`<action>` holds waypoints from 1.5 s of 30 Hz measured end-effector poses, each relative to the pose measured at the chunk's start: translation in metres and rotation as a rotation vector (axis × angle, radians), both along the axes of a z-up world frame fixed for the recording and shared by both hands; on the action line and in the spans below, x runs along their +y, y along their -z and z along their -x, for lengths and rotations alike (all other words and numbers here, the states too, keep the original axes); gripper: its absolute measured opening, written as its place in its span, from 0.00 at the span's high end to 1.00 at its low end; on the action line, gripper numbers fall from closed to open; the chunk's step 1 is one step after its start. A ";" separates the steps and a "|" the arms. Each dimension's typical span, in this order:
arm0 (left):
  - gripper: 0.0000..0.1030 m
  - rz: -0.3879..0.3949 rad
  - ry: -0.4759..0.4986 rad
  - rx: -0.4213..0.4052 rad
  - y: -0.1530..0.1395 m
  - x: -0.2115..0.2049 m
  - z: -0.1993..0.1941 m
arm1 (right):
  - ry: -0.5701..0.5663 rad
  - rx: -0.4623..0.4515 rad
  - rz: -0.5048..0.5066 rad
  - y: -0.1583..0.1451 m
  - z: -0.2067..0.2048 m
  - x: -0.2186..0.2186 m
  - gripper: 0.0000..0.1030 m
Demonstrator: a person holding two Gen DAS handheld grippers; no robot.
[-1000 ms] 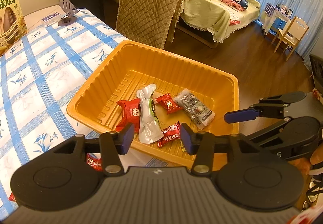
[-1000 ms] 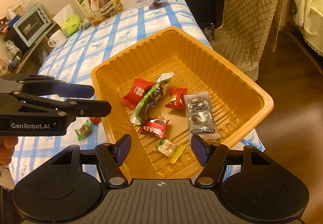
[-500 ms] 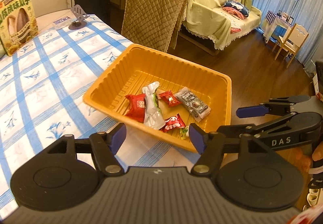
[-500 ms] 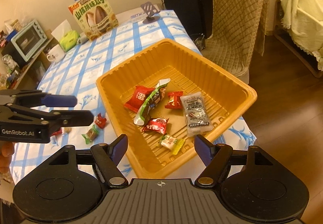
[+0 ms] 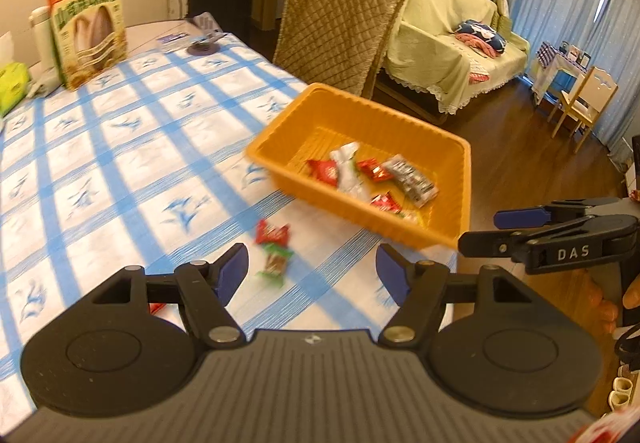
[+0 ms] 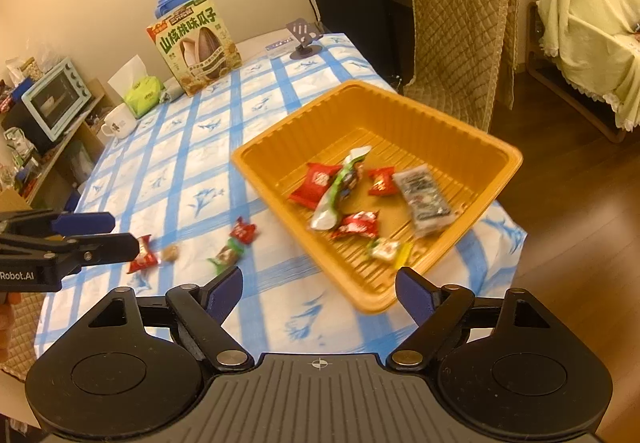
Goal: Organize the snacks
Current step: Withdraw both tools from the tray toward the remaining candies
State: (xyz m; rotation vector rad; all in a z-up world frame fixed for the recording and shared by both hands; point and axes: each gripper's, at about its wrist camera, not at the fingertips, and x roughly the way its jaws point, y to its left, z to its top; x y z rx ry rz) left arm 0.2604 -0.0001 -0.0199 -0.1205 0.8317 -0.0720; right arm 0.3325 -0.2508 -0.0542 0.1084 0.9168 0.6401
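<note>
An orange tray (image 6: 448,115) (image 5: 360,103) sits at the table's near right corner and holds several wrapped snacks, among them a red packet (image 6: 314,183) and a grey packet (image 6: 424,199). Loose on the blue-checked cloth lie a red candy (image 6: 243,230) (image 5: 272,233), a green-brown candy (image 6: 227,255) (image 5: 276,263), a brown sweet (image 6: 171,253) and another red candy (image 6: 142,259). My left gripper (image 5: 312,275) (image 6: 96,231) is open and empty above the loose candies. My right gripper (image 6: 320,289) (image 5: 496,229) is open and empty before the tray's near corner.
A large sunflower-seed box (image 6: 196,45), a tissue pack (image 6: 142,93), a mug (image 6: 118,123) and a phone stand (image 6: 304,37) stand at the table's far end. A quilt-covered chair (image 6: 456,31) is behind the tray. A toaster oven (image 6: 54,99) sits on a side shelf.
Both grippers have pulled back and up from the tray, still open. The left one has swung left, so the loose candies on the cloth now show in front of it.
</note>
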 end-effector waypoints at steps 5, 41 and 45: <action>0.34 0.002 -0.026 0.011 0.002 0.027 0.029 | 0.005 0.010 -0.002 0.003 0.023 0.021 0.19; 0.34 0.007 -0.196 0.032 0.023 0.136 0.139 | -0.117 0.011 0.056 0.026 0.106 0.159 0.19; 0.34 0.008 -0.249 0.036 0.024 0.139 0.143 | -0.143 0.009 0.062 0.029 0.100 0.160 0.19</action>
